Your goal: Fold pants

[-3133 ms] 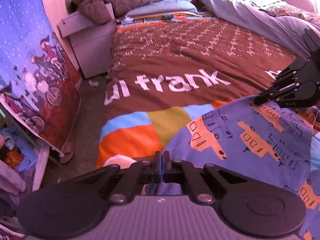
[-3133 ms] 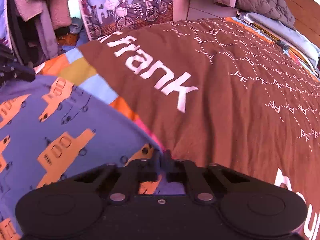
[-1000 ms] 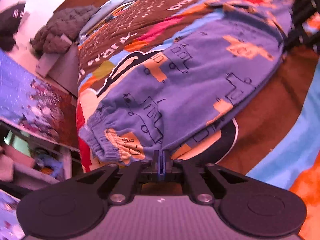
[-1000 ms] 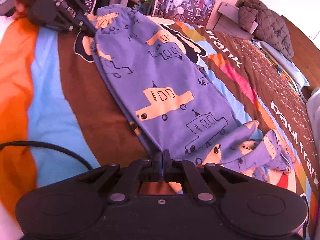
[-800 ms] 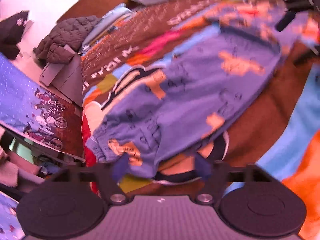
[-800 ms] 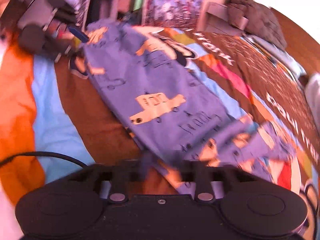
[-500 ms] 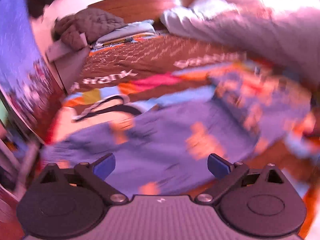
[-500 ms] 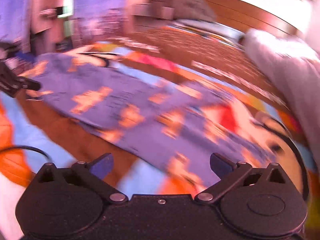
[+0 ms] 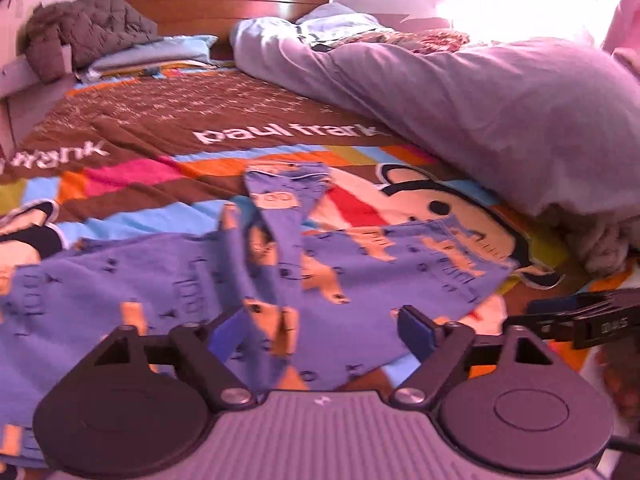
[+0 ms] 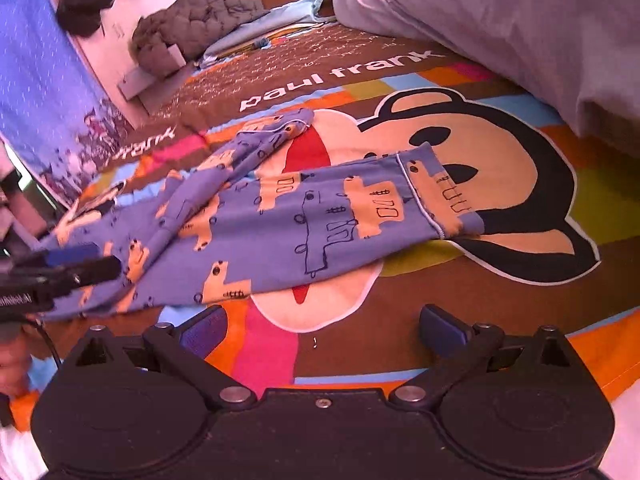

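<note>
The blue pants (image 9: pixel 168 280) with orange car prints lie spread on the bed cover, waist end to the left, legs to the right. One leg (image 10: pixel 320 216) lies flat over the cartoon face; the other leg (image 10: pixel 260 136) lies twisted and angled away. My left gripper (image 9: pixel 320 330) is open and empty, just above the middle of the pants. My right gripper (image 10: pixel 320 330) is open and empty, over bare cover in front of the pants. Each gripper shows in the other's view: the right one (image 9: pixel 576 312), the left one (image 10: pixel 56 268).
The brown "paul frank" bed cover (image 9: pixel 256 96) spans the bed. A bunched lilac duvet (image 9: pixel 480 100) lies along the right side. A grey quilted jacket (image 9: pixel 88 28) and pillows lie at the headboard. A printed blue panel (image 10: pixel 44 92) stands left of the bed.
Both grippers have let go of the pants and opened. The pants now lie on the cover. Both cameras have swung round toward the leg ends and the headboard.
</note>
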`<state>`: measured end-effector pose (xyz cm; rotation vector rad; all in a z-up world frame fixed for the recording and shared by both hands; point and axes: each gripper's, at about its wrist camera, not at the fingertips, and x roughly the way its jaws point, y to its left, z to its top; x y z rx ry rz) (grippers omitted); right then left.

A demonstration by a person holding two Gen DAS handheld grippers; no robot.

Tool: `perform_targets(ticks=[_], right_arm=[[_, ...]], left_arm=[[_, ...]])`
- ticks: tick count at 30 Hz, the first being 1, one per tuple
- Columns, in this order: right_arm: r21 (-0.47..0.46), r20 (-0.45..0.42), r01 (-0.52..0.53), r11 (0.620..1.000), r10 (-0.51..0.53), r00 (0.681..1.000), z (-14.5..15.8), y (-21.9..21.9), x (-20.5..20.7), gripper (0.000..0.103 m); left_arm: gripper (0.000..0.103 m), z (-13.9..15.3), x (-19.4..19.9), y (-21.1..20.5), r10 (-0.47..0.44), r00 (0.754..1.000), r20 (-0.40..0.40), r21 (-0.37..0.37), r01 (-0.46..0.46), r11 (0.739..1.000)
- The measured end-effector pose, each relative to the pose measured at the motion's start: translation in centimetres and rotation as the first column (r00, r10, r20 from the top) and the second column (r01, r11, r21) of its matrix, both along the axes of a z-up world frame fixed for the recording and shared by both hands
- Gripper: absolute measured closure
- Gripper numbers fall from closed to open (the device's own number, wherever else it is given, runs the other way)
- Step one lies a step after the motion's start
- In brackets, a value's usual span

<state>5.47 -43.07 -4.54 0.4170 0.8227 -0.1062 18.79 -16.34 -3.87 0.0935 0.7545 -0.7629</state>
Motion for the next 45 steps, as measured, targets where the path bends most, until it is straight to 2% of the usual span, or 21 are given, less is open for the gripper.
perform_targets(ticks=[1, 3, 6, 9, 13, 15, 16, 18, 21, 25, 27, 29, 30, 34, 37, 38, 41, 43, 45], right_arm=[[0.005, 0.005, -0.004, 1.0, 0.004, 1.0, 0.0, -0.1, 0.1, 0.001], [0.011, 0.016, -0.016, 1.0, 0.016, 1.0, 0.0, -0.1, 0.4, 0.001], [0.021, 0.032, -0.041, 0.999, 0.04, 0.999, 0.1, -0.2, 1.0, 0.001], [0.026, 0.024, -0.034, 0.999, 0.034, 0.999, -0.1, -0.4, 1.2, 0.001], [0.045, 0.027, -0.003, 0.999, 0.002, 1.0, -0.5, -0.5, 1.0, 0.001], [0.035, 0.033, 0.003, 0.999, -0.004, 0.999, -0.5, -0.4, 0.8, 0.001], [0.028, 0.035, 0.005, 1.0, -0.006, 0.999, -0.5, -0.3, 0.7, 0.001], [0.006, 0.034, 0.025, 1.0, -0.025, 0.999, -0.5, 0.0, 0.6, 0.001], [-0.035, 0.022, 0.054, 0.998, -0.053, 0.998, -0.5, 0.3, 0.7, 0.001], [-0.092, -0.024, 0.004, 0.996, -0.006, 1.0, 0.1, 0.6, 1.8, 0.001], [-0.178, -0.032, -0.024, 0.984, 0.019, 0.999, 1.1, 1.0, 3.1, 0.001], [-0.252, -0.014, -0.036, 0.967, 0.034, 0.999, 2.7, 1.5, 5.1, 0.001], [-0.264, -0.008, -0.046, 0.963, 0.046, 0.999, 3.4, 1.8, 6.5, 0.001], [-0.271, -0.016, -0.153, 0.95, 0.155, 0.988, 4.9, 3.8, 15.3, 0.003], [-0.277, -0.061, -0.248, 0.928, 0.241, 0.969, 4.6, 6.0, 22.8, 0.019], [-0.282, -0.082, -0.273, 0.92, 0.26, 0.962, 4.3, 6.9, 25.5, 0.029], [-0.261, -0.149, -0.323, 0.91, 0.292, 0.945, 3.2, 9.0, 30.9, 0.044], [-0.286, -0.224, -0.357, 0.889, 0.3, 0.927, 2.1, 10.4, 33.5, 0.045], [-0.371, -0.287, -0.387, 0.844, 0.292, 0.912, 0.9, 11.8, 34.9, 0.047]], left_arm=[[0.024, -0.1, 0.2, -0.2, -0.009, 1.0, -0.011, 0.0, 0.009, 1.0], [0.037, -0.3, 0.6, -0.9, -0.017, 0.999, -0.041, 0.011, 0.018, 1.0], [0.05, -1.0, 1.1, -1.3, 0.01, 0.995, -0.1, 0.051, -0.005, 0.999], [0.053, -1.4, 0.9, -0.7, 0.084, 0.989, -0.123, 0.067, -0.076, 0.995], [0.054, -1.9, 1.1, 0.1, 0.116, 0.984, -0.139, 0.023, -0.113, 0.993], [0.062, -2.3, 1.6, 0.0, 0.125, 0.98, -0.154, 0.013, -0.125, 0.992], [0.064, -2.3, 1.8, -0.2, 0.137, 0.979, -0.15, 0.015, -0.136, 0.991], [0.075, -2.3, 2.1, -0.6, 0.17, 0.976, -0.135, 0.041, -0.166, 0.985], [0.078, -2.3, 2.6, -1.4, 0.189, 0.975, -0.116, 0.047, -0.185, 0.982], [0.085, -3.4, 3.0, -0.8, 0.204, 0.966, -0.156, -0.013, -0.209, 0.978], [0.089, -4.0, 3.0, 0.2, 0.216, 0.96, -0.18, -0.06, -0.23, 0.971], [0.093, -4.3, 3.2, 1.2, 0.227, 0.949, -0.218, -0.111, -0.256, 0.96], [0.097, -4.5, 3.3, 1.6, 0.234, 0.943, -0.236, -0.128, -0.269, 0.955], [0.099, -5.0, 3.8, 2.6, 0.239, 0.928, -0.285, -0.166, -0.293, 0.941], [0.1, -5.3, 4.0, 2.9, 0.237, 0.924, -0.3, -0.181, -0.299, 0.937], [0.1, -5.4, 4.1, 3.0, 0.237, 0.921, -0.308, -0.187, -0.303, 0.935], [0.101, -5.7, 4.3, 3.2, 0.237, 0.914, -0.329, -0.203, -0.314, 0.927], [0.101, -5.8, 4.3, 3.4, 0.236, 0.911, -0.338, -0.212, -0.318, 0.924], [0.102, -5.9, 4.4, 3.5, 0.235, 0.909, -0.345, -0.219, -0.321, 0.921]])
